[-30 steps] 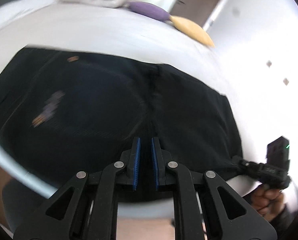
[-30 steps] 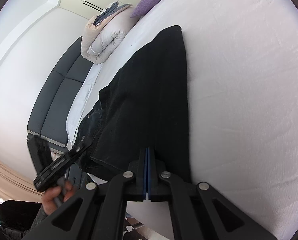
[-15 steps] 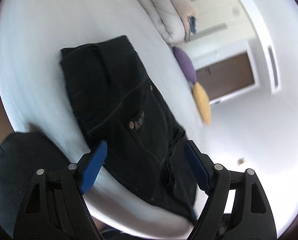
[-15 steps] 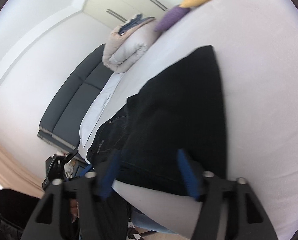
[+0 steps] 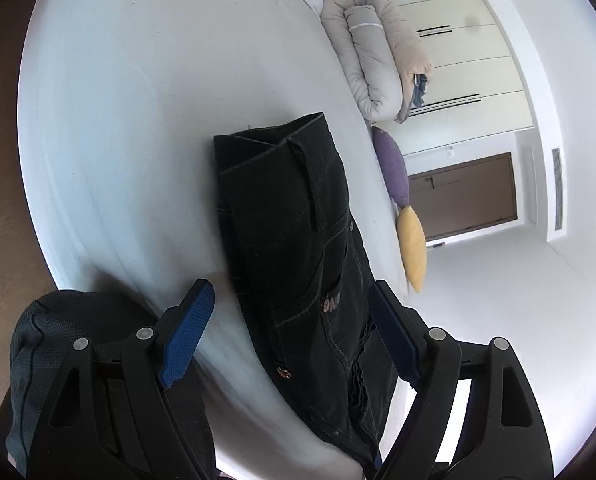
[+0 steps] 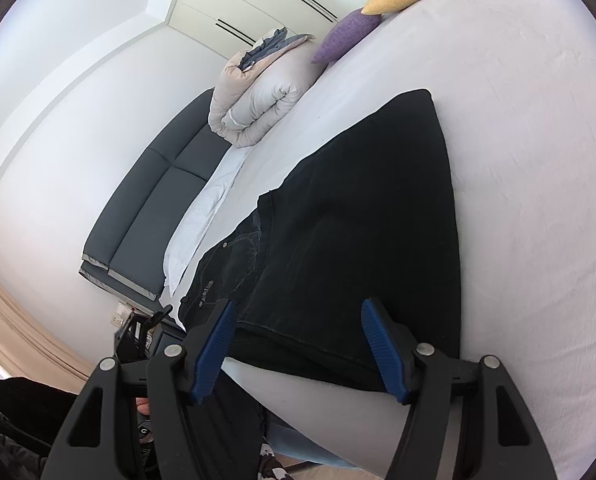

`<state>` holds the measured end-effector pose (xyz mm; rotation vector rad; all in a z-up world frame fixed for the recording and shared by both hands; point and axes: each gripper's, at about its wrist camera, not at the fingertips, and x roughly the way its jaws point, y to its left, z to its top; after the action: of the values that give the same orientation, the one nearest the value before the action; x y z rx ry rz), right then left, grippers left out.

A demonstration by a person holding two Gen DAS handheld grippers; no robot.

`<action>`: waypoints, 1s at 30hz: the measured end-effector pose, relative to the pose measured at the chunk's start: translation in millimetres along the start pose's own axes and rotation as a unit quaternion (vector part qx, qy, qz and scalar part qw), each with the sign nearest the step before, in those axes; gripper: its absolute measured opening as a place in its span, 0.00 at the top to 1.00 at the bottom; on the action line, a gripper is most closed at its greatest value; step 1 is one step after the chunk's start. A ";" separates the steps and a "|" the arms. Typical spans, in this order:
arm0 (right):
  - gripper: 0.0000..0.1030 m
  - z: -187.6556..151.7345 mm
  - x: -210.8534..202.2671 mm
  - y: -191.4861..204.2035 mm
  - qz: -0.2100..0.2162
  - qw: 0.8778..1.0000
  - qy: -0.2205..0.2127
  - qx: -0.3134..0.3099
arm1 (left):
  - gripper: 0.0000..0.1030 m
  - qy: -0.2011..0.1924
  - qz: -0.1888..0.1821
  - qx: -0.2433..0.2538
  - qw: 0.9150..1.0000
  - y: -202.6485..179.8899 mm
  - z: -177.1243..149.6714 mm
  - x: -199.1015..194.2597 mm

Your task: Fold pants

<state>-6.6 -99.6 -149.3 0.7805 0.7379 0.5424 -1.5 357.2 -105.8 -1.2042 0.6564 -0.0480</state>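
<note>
The black pants [image 5: 298, 240] lie folded on the white bed [image 5: 138, 140], the legs laid over the waist part. In the right wrist view the pants [image 6: 361, 232] reach from the near bed edge toward the pillows. My left gripper [image 5: 290, 336] is open and empty, held above the pants' near end with the pocket and rivets between its fingers. My right gripper [image 6: 301, 352] is open and empty, above the near hem edge. The left gripper [image 6: 138, 328] shows small at the bed edge in the right wrist view.
A rolled beige duvet [image 5: 377, 60] lies at the bed's far side, with a purple pillow [image 5: 393, 168] and a yellow pillow [image 5: 411, 252] beside it. A dark sofa [image 6: 154, 208] stands against the wall. A dark garment [image 5: 58, 360] is at my lower left.
Both grippers were shut on the pants' edge a second ago. They have opened, let go and drawn back from the cloth. The left one has swung round to a new angle.
</note>
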 end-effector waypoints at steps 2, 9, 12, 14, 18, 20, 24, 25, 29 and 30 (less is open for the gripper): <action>0.34 -0.9 0.9 1.1 -0.003 1.000 0.000 -0.002 | 0.24 0.001 -0.006 0.003 1.000 0.2 1.3 10.8; 0.36 -1.1 1.0 2.2 -0.007 1.000 0.001 0.000 | 0.24 0.008 -0.033 -0.003 0.999 10.2 18.6 24.2; 0.37 -1.5 1.2 2.4 -0.008 1.000 0.001 0.002 | 0.24 0.006 -0.060 -0.033 0.998 17.8 28.6 29.6; 0.38 -1.8 1.1 2.4 -0.011 1.000 0.001 0.002 | 0.24 0.008 -0.070 -0.037 0.997 16.7 31.0 28.4; 0.43 -0.6 -0.2 -0.3 -0.013 1.000 0.003 0.008 | 0.24 0.017 -0.086 -0.031 0.996 9.9 41.2 39.4; 0.45 -0.1 -0.9 -1.9 -0.014 1.000 0.003 0.014 | 0.26 0.019 -0.100 -0.043 0.994 16.7 42.5 44.0; 0.48 1.9 -0.7 -2.2 -0.020 1.000 0.008 0.017 | 0.69 0.013 -0.088 -0.068 0.994 26.1 44.9 48.9; 0.48 2.9 -0.7 -2.1 -0.022 1.000 0.011 0.020 | 0.77 0.018 -0.082 -0.065 0.994 27.0 45.5 50.8; 0.48 13.8 -1.0 6.9 -0.033 0.999 0.023 0.033 | 0.82 0.015 -0.069 -0.053 0.996 25.0 47.1 50.1; 0.48 17.4 -0.7 11.7 -0.036 0.999 0.025 0.029 | 0.82 0.012 -0.061 -0.036 0.997 19.2 47.6 49.1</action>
<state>4.3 -100.5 -131.3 0.7928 0.8268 0.4784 56.1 386.5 -134.9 -1.3138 0.6097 -0.1430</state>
